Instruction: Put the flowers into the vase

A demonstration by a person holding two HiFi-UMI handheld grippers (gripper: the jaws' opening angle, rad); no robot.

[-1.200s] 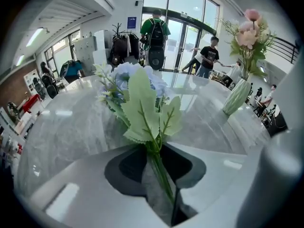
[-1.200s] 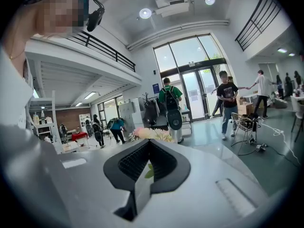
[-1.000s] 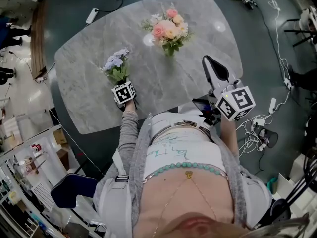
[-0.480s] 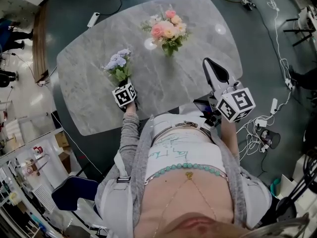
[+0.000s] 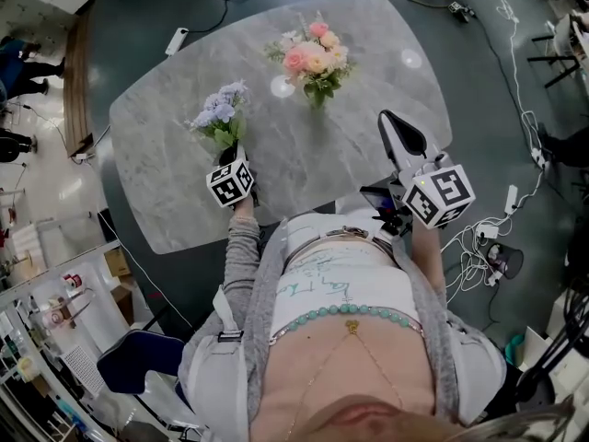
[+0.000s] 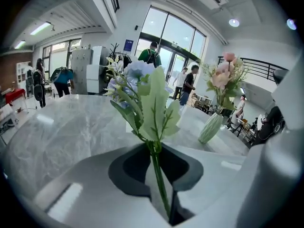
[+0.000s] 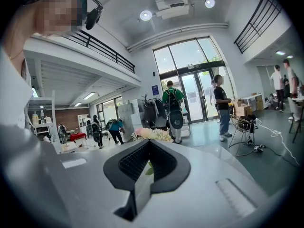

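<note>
The blue flower sprig (image 5: 221, 116) is left of the vase (image 6: 210, 127) and well apart from it. The left gripper view shows its stem pinched between the closed jaws of the left gripper (image 6: 159, 194). The head view mostly hides the vase beneath its pink bouquet (image 5: 313, 55). The right gripper (image 7: 142, 175), right of the vase, has its jaws together on nothing.

grey marble tbl (image 5: 350, 155), blue flwrs (image 5: 219, 110), grn vase (image 6: 210, 127)

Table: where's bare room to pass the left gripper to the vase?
Bare table lies between the blue flowers and the vase, and along the near edge between left gripper and right gripper. The pink bouquet crowds the far middle.
</note>
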